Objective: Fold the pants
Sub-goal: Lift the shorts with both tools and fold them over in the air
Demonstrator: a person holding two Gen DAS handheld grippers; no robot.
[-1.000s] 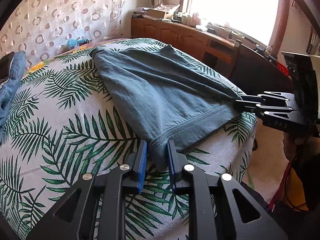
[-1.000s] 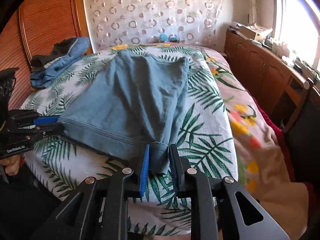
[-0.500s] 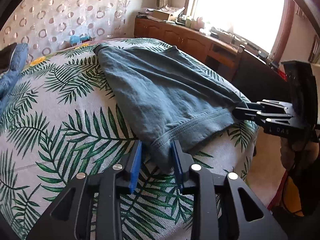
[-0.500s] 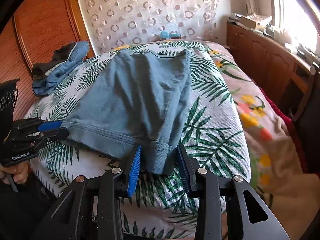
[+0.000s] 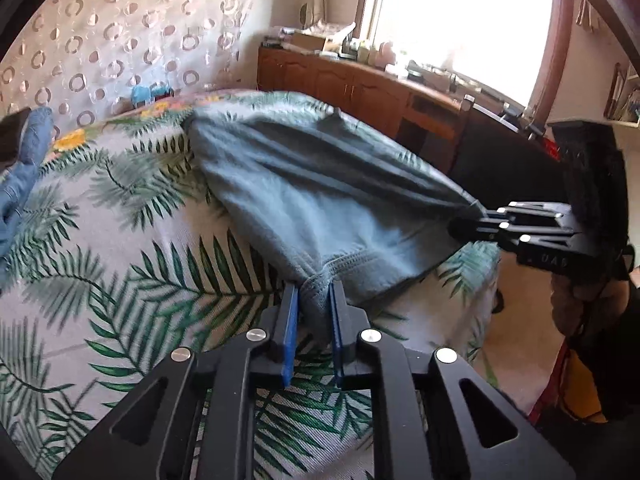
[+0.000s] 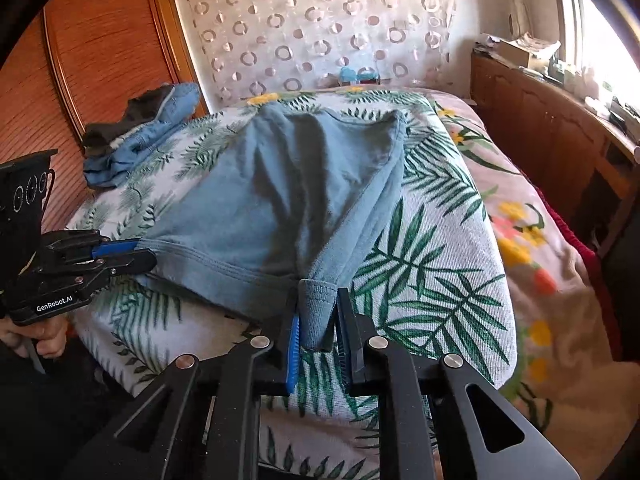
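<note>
A bed under a palm-leaf cover (image 6: 440,248) is filling the room, with a wooden cabinet (image 5: 352,88) running below the bright window. At the left, the left gripper (image 5: 313,300) is closing its blue-padded jaws, pinching one hem corner of the blue-grey pants (image 5: 320,192). At the right, the right gripper (image 6: 316,312) is closing too, clamping the other hem corner. The pants are stretching away from both tools across the bed, their far end lying towards the curtain (image 6: 320,20).

A home bedroom: a bed (image 6: 440,248) with leaf-print cover, wooden dresser (image 5: 360,88) under a sunny window (image 5: 460,12).
</note>
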